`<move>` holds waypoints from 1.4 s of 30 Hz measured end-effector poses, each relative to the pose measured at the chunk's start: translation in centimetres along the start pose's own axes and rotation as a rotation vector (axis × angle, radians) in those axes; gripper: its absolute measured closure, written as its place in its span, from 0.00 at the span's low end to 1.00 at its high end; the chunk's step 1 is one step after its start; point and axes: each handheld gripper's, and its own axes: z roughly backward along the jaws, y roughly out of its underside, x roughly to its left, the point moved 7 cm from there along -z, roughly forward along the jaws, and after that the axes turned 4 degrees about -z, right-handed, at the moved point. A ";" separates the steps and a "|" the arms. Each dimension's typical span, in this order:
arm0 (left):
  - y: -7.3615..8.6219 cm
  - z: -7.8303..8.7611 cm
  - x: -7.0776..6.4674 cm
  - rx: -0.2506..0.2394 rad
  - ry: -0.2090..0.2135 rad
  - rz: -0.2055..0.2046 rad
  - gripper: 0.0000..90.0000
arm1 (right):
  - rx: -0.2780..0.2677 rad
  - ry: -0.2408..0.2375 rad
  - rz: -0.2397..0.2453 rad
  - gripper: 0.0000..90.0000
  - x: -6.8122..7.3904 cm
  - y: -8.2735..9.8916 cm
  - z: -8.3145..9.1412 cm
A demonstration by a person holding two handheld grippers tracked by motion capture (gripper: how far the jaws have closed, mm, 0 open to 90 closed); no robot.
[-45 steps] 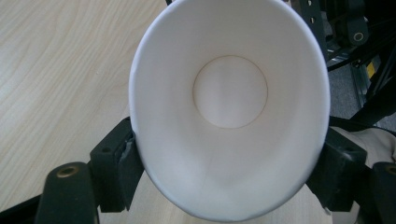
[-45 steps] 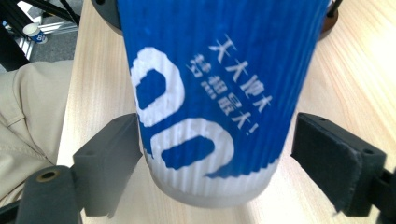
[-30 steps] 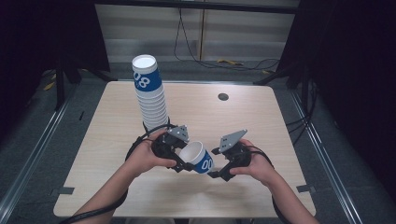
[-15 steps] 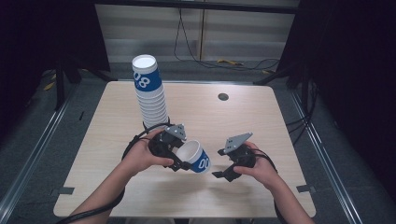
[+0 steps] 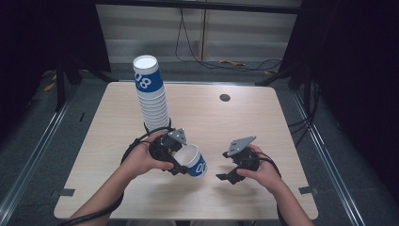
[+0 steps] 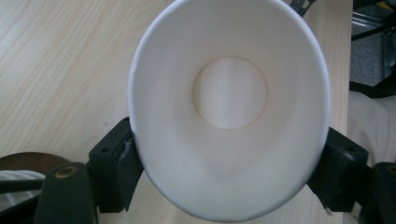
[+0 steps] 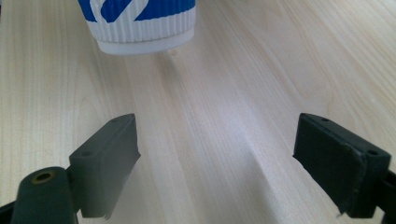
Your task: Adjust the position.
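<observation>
- Cup [image 5: 194, 161], white inside with blue print on its ribbed wall, lies tilted between the two hands over the near middle of the counter [image 5: 263, 122], its mouth turned toward the left hand.
- Left tongs [image 5: 180, 162] grip the cup at its rim, one pad on each side; the jaws have just been opening a little, yet the rim is pressed oval in the left gripper view.
- Right tongs [image 5: 225, 173] stand wide open, holding nothing, just beside the cup's base.
- Stack of cups [image 5: 151, 96] rises behind the left hand, leaning slightly.
- Small dark round spot [image 5: 225, 98] sits far back on the counter, well apart.
</observation>
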 end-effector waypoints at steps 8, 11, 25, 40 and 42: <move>1.3 -0.3 0.3 0.054 -0.025 -0.004 0.25 | -0.007 0.039 -0.029 0.15 -0.4 0.6 0.3; 1.6 -0.4 0.3 0.060 -0.033 -0.007 0.25 | -0.007 0.039 -0.035 0.15 -0.4 0.8 0.4; 3.1 -0.7 0.7 0.119 -0.059 -0.019 0.24 | -0.019 0.054 -0.053 0.15 -0.7 1.5 0.5; 1.9 -1.7 0.1 0.130 -0.086 -0.067 0.20 | -0.022 0.048 -0.067 0.15 -0.7 2.3 0.7; 1.8 -1.8 0.0 0.128 -0.086 -0.071 0.20 | -0.025 0.046 -0.072 0.15 -0.6 2.4 0.7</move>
